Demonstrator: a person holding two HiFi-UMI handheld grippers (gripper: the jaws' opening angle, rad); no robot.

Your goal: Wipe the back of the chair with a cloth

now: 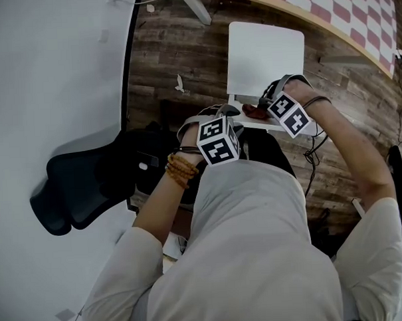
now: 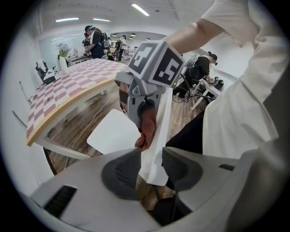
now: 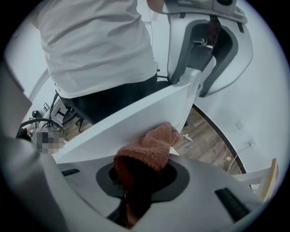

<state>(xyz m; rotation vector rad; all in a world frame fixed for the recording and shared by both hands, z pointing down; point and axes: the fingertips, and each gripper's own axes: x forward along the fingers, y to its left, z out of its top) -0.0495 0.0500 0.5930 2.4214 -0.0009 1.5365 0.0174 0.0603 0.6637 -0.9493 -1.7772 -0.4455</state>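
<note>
Left claw (image 2: 151, 168) grips chair back (image 2: 157, 152) — right claw (image 3: 141, 176) clamps cloth (image 3: 153, 146) against it.

The wood-plank floor (image 1: 163, 58) carries a white chair (image 1: 266, 50) and a small scrap (image 1: 180, 84).

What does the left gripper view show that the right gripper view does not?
Only the left gripper view shows the checkered table, the chair seat and the right hand-held gripper seen from outside, under its marker cube.

Only the right gripper view shows the left hand-held gripper from outside, clamped on the upper edge of the panel, and the white curved tabletop.

Both show the white chair back, the reddish cloth held against it by the right jaws, the person's white shirt and the wood floor.
</note>
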